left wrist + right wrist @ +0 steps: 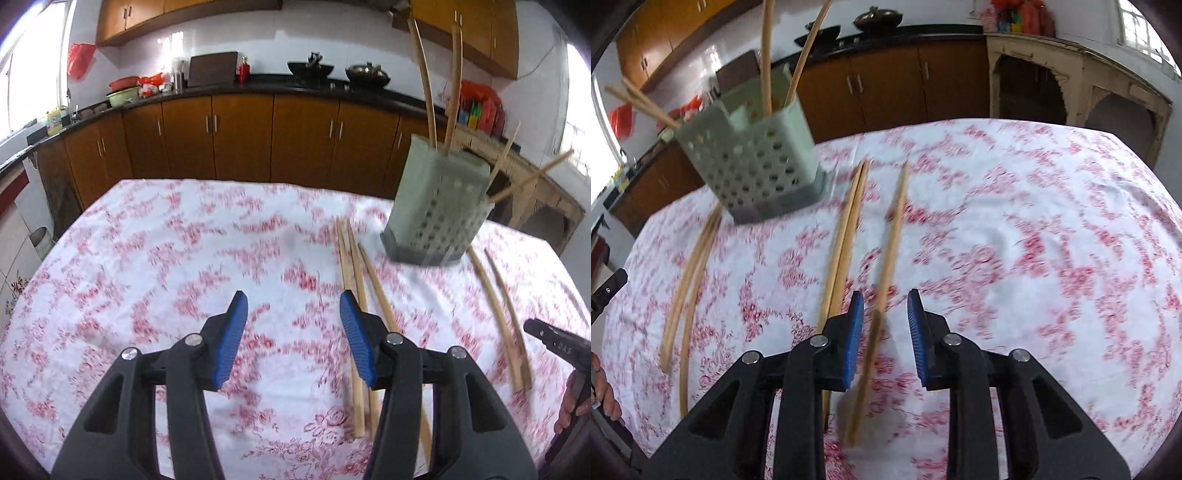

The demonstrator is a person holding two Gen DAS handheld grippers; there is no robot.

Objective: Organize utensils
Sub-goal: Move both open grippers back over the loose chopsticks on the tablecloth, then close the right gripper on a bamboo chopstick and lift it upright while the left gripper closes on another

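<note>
On the table (1052,177), under a flowered cloth, we note a pale perforated holder (753,173) standing toward the far edge, several chopsticks already upright or leaning in it. More chopsticks lie loose on the cloth on both sides of the holder, all running roughly from the near edge toward the far edge.

The right gripper (882,325) hangs low over a single chopstick (892,240). Its jaws are partly open and straddle the stick; the pads look clear of the wood, nothing gripped, though blur leaves some doubt. The stick's long axis runs nearly along the gripper's own pointing line, away toward the holder, so we judge a closing pinch would take it across its width near the near end.

The left gripper (293,332) is about half open and empty, over bare cloth. A loose group of chopsticks (351,280) lies just beside its right finger, partly under it. The right hand is the nearer to a catch.
</note>
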